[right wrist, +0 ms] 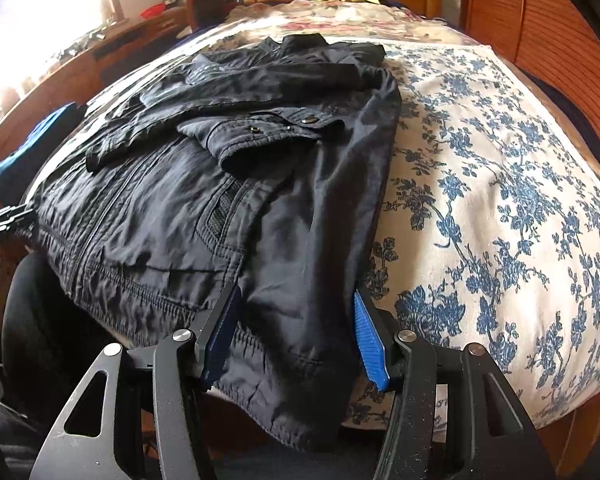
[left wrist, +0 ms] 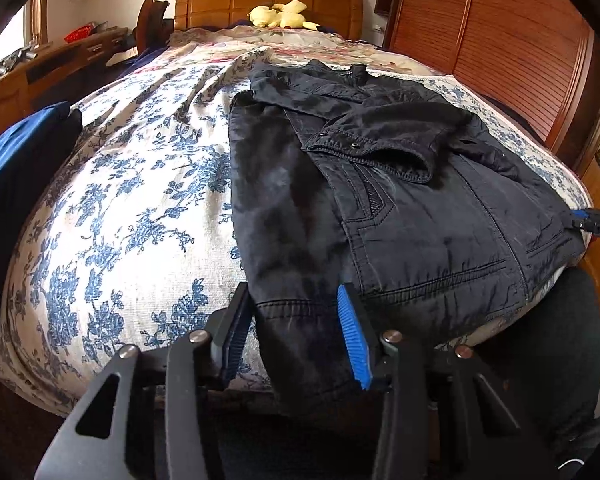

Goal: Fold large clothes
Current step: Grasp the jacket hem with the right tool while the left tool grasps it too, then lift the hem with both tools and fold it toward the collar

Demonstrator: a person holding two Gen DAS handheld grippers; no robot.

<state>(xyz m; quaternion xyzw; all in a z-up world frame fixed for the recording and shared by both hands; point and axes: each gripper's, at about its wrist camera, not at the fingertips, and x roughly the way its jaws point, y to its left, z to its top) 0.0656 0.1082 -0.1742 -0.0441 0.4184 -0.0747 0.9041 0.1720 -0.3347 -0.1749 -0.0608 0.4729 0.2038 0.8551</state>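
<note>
Blue folded cloth lies at the far left edge of the bed with the cream bedcover printed with blue flowers. To the right of it, in the middle of the bed, lies the black zip-up jacket with snap buttons, front side up, both sleeves folded across its chest. Its hem hangs over the near edge of the bed. The left gripper stands at the left corner of the hem; the black fabric passes between its blue ribbed pads, but I cannot tell if they press it. The right gripper stands at the other corner of the hem in the same way, fabric between the fingers, grip unclear. Far behind, a yellow plush toy rests against the wooden headboard.
</note>
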